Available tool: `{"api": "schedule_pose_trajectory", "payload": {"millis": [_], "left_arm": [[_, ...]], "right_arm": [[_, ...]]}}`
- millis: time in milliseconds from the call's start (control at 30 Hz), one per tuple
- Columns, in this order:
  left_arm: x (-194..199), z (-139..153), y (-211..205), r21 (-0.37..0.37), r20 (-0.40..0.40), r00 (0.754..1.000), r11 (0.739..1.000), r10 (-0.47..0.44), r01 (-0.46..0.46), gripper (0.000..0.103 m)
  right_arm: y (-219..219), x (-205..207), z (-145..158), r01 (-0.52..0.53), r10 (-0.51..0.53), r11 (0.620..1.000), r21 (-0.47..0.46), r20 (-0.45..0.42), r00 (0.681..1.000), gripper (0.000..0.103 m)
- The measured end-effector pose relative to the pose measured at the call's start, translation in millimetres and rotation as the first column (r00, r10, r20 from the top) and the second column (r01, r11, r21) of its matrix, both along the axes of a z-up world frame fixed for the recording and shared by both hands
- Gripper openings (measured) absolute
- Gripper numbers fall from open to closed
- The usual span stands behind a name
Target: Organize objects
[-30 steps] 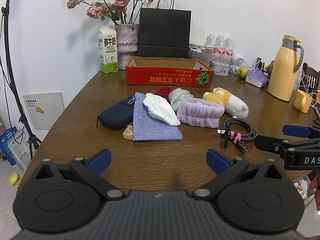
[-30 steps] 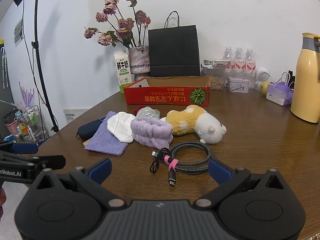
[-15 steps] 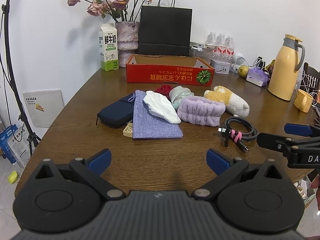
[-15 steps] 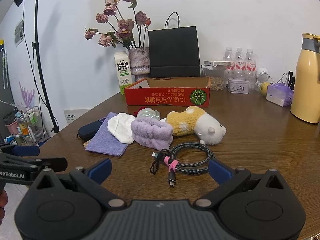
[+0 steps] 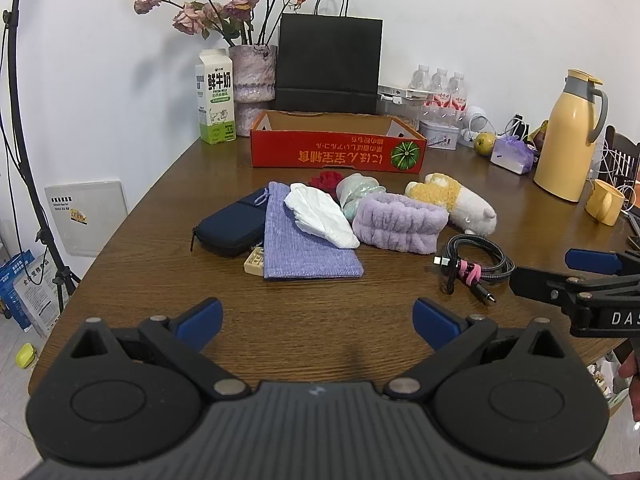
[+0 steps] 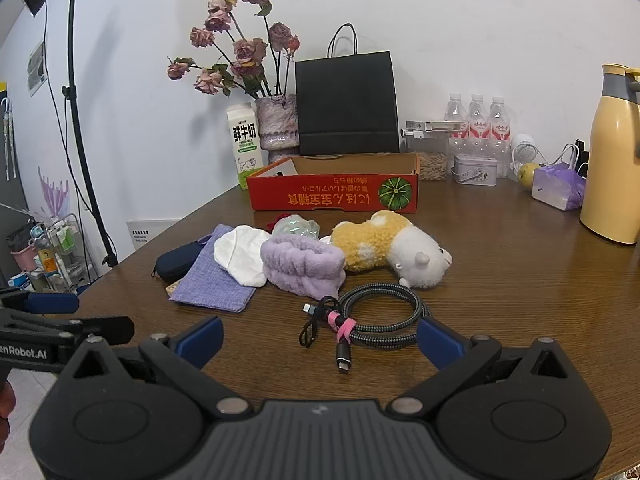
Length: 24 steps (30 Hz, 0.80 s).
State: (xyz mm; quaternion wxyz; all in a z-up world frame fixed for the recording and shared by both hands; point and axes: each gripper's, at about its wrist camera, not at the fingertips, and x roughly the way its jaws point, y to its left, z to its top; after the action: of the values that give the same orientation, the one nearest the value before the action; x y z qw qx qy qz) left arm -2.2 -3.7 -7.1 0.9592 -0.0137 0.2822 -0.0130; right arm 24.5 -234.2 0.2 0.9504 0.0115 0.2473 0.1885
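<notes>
A cluster lies mid-table: a navy case (image 5: 228,228), a purple cloth pouch (image 5: 304,248), a white cloth (image 5: 320,216), a lilac headband (image 5: 400,222), a yellow-white plush (image 5: 452,200), a coiled black cable (image 5: 476,266) and a small beige block (image 5: 255,262). An open red cardboard box (image 5: 336,152) stands behind them. My left gripper (image 5: 318,318) is open and empty above the near edge, short of the pouch. My right gripper (image 6: 320,338) is open and empty just before the cable (image 6: 372,314); the plush (image 6: 392,248) and headband (image 6: 302,260) lie beyond.
At the back stand a milk carton (image 5: 215,96), a vase of dried roses (image 5: 253,76), a black paper bag (image 5: 328,64) and water bottles (image 5: 440,88). A yellow thermos (image 5: 568,136) and a yellow mug (image 5: 605,202) stand at the right. A light stand (image 6: 80,120) is off the table's left.
Both grippers have stayed open and nearly still; the left view has drifted slightly back from the objects. Nothing on the table has moved.
</notes>
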Motion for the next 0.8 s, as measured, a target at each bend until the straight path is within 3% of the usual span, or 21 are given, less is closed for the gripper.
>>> {"api": "schedule_pose_trajectory", "payload": {"millis": [800], "left_arm": [[-0.6,0.0,-1.3,0.0,0.004,1.0,1.0,0.0,0.0,0.103]], "right_arm": [[0.6,-0.6,-2.3,0.003,-0.003,1.0,0.001,0.003,1.0,0.103]]}}
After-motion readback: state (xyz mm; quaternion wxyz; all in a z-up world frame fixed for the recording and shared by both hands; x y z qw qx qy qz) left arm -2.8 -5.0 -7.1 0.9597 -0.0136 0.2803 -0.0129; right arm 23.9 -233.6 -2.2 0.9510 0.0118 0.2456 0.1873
